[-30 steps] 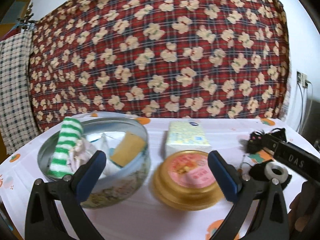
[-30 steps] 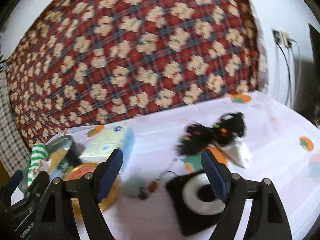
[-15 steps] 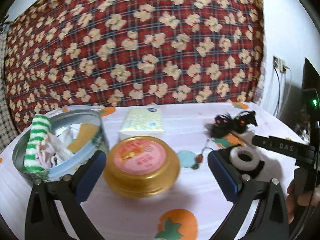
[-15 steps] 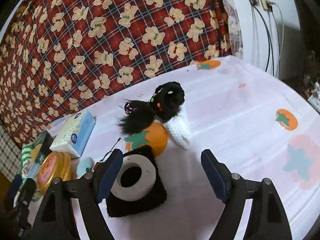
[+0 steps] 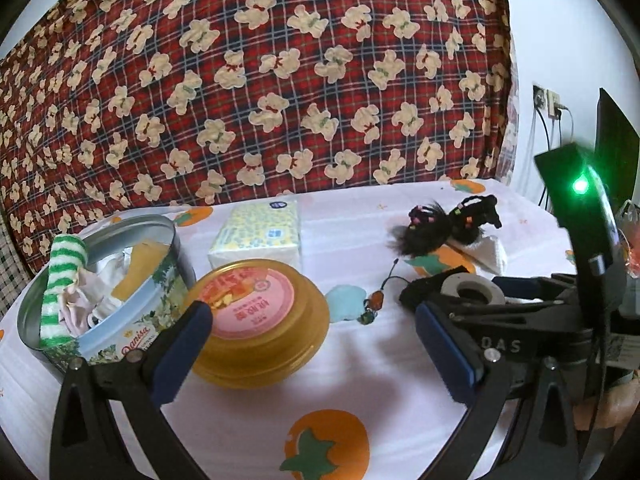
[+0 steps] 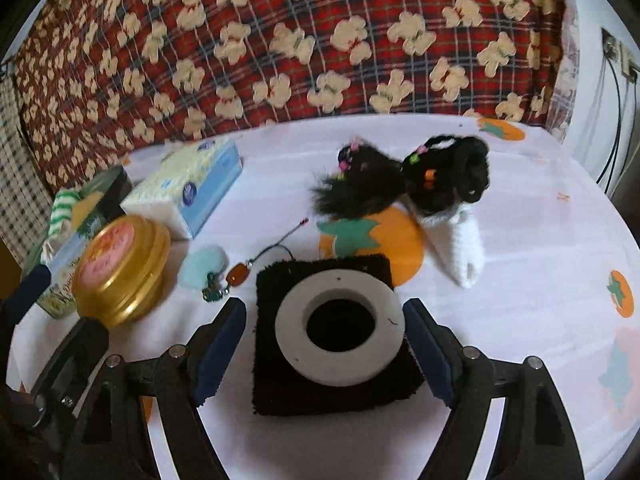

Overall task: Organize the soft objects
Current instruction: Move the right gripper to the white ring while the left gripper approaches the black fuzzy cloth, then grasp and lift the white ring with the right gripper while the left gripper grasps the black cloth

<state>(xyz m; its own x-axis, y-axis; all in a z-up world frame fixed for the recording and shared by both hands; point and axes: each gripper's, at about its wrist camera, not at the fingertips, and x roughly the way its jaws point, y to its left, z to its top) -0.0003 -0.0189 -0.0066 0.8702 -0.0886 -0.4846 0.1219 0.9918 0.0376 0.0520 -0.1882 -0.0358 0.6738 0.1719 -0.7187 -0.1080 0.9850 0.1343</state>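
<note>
A black fuzzy square pad [image 6: 332, 392] lies on the white cloth with a grey foam ring [image 6: 292, 340] on top of it. My right gripper [image 6: 324, 320] straddles them, one finger on each side. Its jaws are closing and the pads stand just clear of the pad's edges. Behind lie a black furry hair piece [image 6: 400, 184] with coloured beads and a white knitted piece [image 6: 460, 248]. My left gripper [image 5: 310, 328] hangs open and empty in front of a gold tin lid [image 5: 256, 312]. The open round tin [image 5: 168, 280] holds a green-striped cloth [image 5: 64, 276] and other soft items.
A tissue pack [image 5: 260, 232] lies behind the gold lid. A light-blue pompom keychain [image 6: 202, 266] sits between the lid and the black pad. A red plaid bear-print blanket [image 5: 280, 80] rises behind the table. Cables and a wall socket [image 5: 548, 100] are at the right.
My right gripper came down and forward over the black pad and ring, which now sit between its fingers. My left gripper swung right, from the tin to the gold lid.
</note>
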